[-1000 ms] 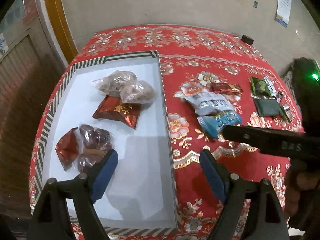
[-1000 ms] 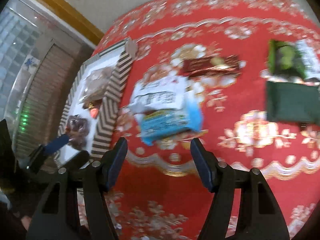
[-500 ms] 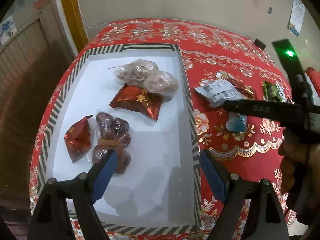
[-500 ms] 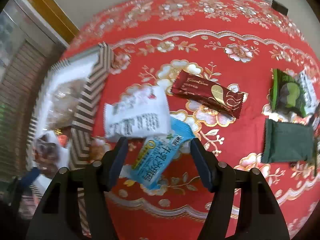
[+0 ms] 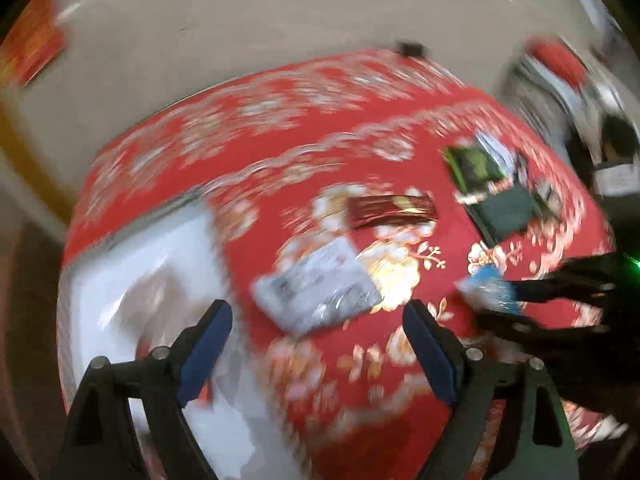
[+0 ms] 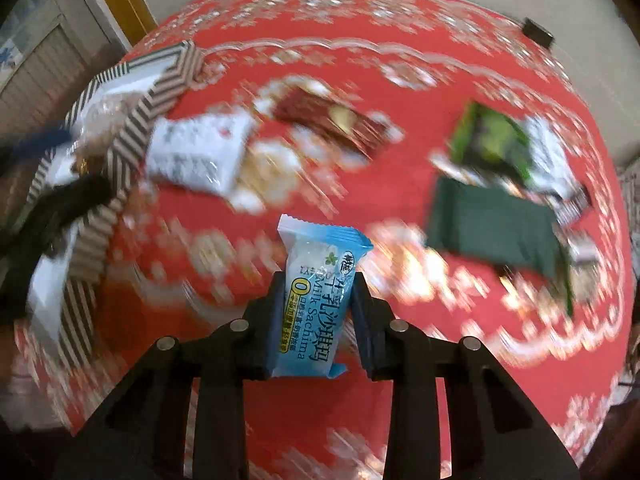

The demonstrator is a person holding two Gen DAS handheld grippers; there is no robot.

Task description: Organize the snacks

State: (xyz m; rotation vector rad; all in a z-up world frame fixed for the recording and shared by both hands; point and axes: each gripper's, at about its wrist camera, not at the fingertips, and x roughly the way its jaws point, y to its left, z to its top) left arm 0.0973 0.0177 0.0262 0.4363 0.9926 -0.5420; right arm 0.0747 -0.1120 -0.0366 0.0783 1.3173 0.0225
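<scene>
Blue snack packet (image 6: pixel 316 300) clenched in right gripper (image 6: pixel 316 312), jaws just closed, lifted off desk (image 6: pixel 360 420). Left gripper (image 5: pixel 316 344) released, empty. Several snacks sit in striped box (image 6: pixel 132 128); white packet (image 6: pixel 196 156), brown bar (image 6: pixel 332 124), green packets (image 6: pixel 492 148) remain.

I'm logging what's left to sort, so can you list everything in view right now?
blue snack packet: one, light blue and white, clamped between the right tool's pads
white snack packet: one, white with dark print, on the cloth beside the box
brown snack bar: one, dark red-brown, on the cloth past the white packet
green packets: at least two, bright green and dark green, on the cloth to the right; blurred
striped box: one, striped rim, white inside, at the left, clear-wrapped snacks inside
tablecloth: one, red with floral pattern
left tool: one, black with blue pads, open, above the white packet
right tool: one, black, jaws just closed on the blue packet
</scene>
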